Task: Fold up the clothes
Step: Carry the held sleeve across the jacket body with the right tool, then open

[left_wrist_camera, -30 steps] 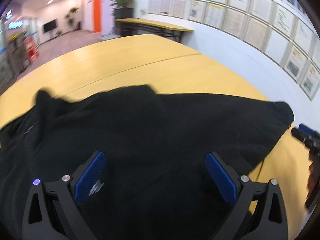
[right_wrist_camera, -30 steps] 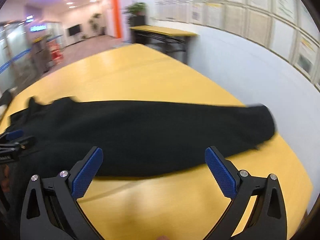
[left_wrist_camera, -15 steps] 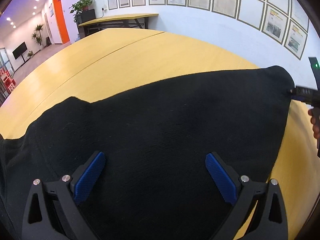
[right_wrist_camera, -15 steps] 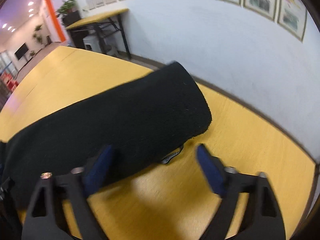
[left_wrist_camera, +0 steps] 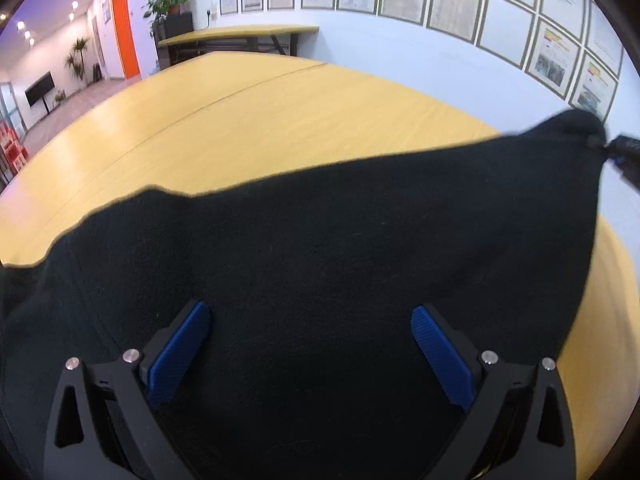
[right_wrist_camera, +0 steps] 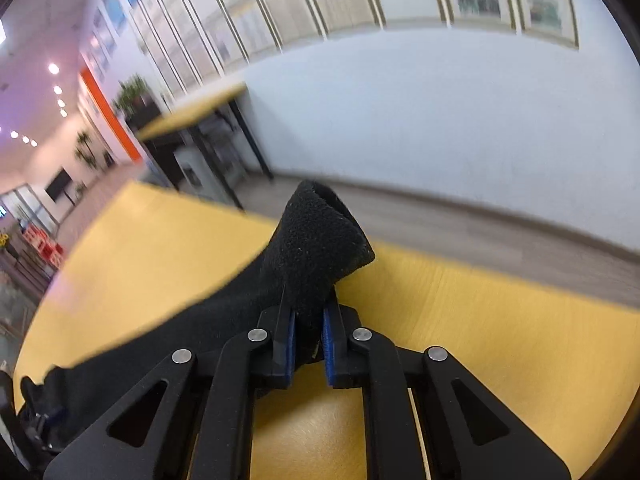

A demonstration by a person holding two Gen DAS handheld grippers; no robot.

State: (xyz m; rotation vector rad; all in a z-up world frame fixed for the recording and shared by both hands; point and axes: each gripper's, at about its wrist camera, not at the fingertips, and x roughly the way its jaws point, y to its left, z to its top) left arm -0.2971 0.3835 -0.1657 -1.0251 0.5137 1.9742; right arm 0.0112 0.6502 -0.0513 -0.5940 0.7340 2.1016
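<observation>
Right wrist view: the right gripper (right_wrist_camera: 307, 332) is clenching a bunched end of the black garment (right_wrist_camera: 316, 256) between its blue ribbed pads (right_wrist_camera: 329, 336), jaws nearly together with cloth between them. The pinched end is standing up in a soft, nubby fleece roll above the fingers, lifted off the desk (right_wrist_camera: 500, 344) near its far edge, while the rest of the cloth is trailing back and left across the yellow wood-grain top. Beyond the desk edge, grey floor is meeting a plain white wall (right_wrist_camera: 440, 120) carrying rows of framed papers, all smeared by motion.

In the left wrist view, the left gripper (left_wrist_camera: 310, 344) is hanging released, its blue pads (left_wrist_camera: 178, 354) spread wide over the garment (left_wrist_camera: 320, 260) and gripping nothing. The matte, dark cloth is lying broad across the near part of the desk (left_wrist_camera: 260, 120), its far right corner being pulled up to a point by the right gripper (left_wrist_camera: 618, 148) beside the desk's right edge. A seam is running across the smooth, glossy desktop. Farther off, a second yellow table (left_wrist_camera: 240, 36), potted plants (left_wrist_camera: 168, 0) and an orange pillar (left_wrist_camera: 124, 20) are standing against the walls.
</observation>
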